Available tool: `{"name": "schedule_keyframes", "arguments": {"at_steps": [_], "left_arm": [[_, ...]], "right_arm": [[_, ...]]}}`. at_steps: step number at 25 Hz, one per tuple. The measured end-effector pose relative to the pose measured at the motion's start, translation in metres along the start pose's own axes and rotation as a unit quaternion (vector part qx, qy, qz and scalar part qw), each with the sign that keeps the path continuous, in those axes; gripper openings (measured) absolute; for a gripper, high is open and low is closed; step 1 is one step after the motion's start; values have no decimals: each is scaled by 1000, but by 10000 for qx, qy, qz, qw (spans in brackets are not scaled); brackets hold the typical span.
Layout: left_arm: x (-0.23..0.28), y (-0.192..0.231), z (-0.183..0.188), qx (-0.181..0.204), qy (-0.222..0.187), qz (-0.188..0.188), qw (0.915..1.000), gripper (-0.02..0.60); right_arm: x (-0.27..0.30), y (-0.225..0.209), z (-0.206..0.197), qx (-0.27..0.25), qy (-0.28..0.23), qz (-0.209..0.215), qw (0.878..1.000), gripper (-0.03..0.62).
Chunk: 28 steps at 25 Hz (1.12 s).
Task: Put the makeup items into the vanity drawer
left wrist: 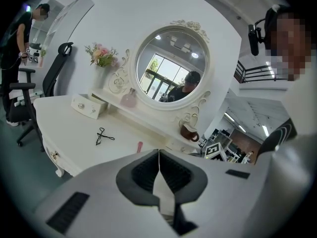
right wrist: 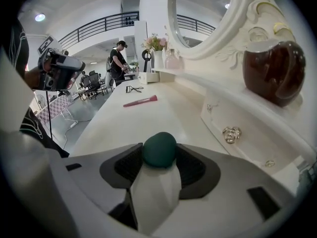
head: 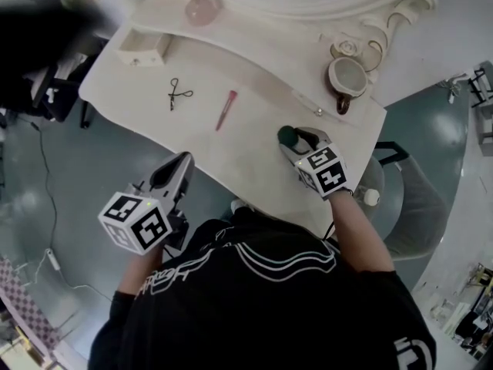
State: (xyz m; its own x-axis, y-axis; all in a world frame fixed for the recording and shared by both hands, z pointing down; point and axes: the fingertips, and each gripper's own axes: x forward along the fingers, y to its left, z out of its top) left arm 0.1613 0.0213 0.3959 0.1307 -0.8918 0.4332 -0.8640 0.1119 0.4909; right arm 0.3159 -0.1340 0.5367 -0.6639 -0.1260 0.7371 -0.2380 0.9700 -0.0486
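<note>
My right gripper (head: pixel 293 138) rests on the white vanity top (head: pixel 246 156) near its front right. Its jaws are shut on a dark green egg-shaped makeup sponge (right wrist: pixel 159 149), which fills the gap between the pads. A red lip pencil (head: pixel 226 109) and a black eyelash curler (head: pixel 179 93) lie further left on the top. The vanity drawer front with its metal knob (right wrist: pixel 231 133) is shut, under the mirror shelf to the right. My left gripper (head: pixel 182 163) hangs off the table's front edge, shut, with nothing in it (left wrist: pixel 158 156).
A small white drawer box (head: pixel 145 47), a pink bottle (head: pixel 202 8) and a brown cup (head: pixel 347 79) stand along the back by the mirror. A black office chair (left wrist: pixel 20 103) is off the table's left end. A person (right wrist: pixel 119 58) stands far behind.
</note>
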Motion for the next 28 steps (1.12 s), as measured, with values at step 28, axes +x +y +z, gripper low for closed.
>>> {"name": "schedule_keyframes", "arguments": {"at_steps": [28], "left_arm": [[10, 98, 81, 121, 179, -504, 9985, 25]], "right_arm": [[17, 50, 159, 606, -896, 508, 9928, 83]]}}
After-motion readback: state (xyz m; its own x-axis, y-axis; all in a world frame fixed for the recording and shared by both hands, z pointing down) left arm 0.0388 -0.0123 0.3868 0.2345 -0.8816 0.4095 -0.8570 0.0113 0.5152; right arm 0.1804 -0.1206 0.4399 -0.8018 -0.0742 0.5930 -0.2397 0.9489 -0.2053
